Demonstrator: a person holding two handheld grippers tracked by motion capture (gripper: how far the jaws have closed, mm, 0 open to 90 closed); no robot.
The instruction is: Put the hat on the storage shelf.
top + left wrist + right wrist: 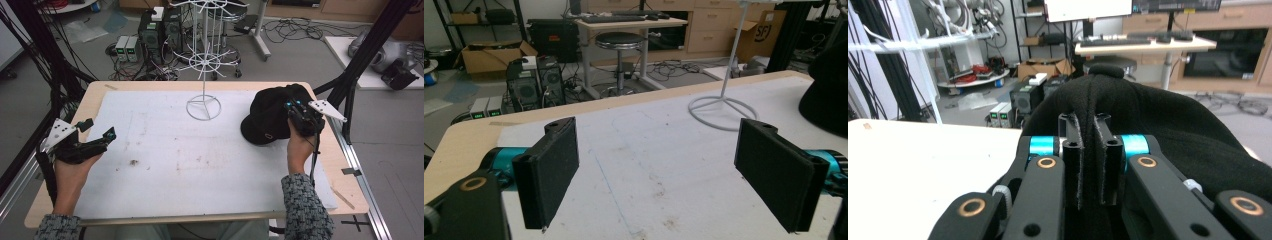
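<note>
My right gripper [1087, 165] is clenched on a fold of the black cap [267, 117] — in the right gripper view the cloth is pinched tight between the two pads. From the high view the cap sits at the right of the frame, over the right end of the table [95, 97], just right of the white wire rack [203, 60]. My left gripper [659, 175] rests at the left of the frame, jaws spread wide with nothing between them — only the white mat [175, 160] below.
</note>
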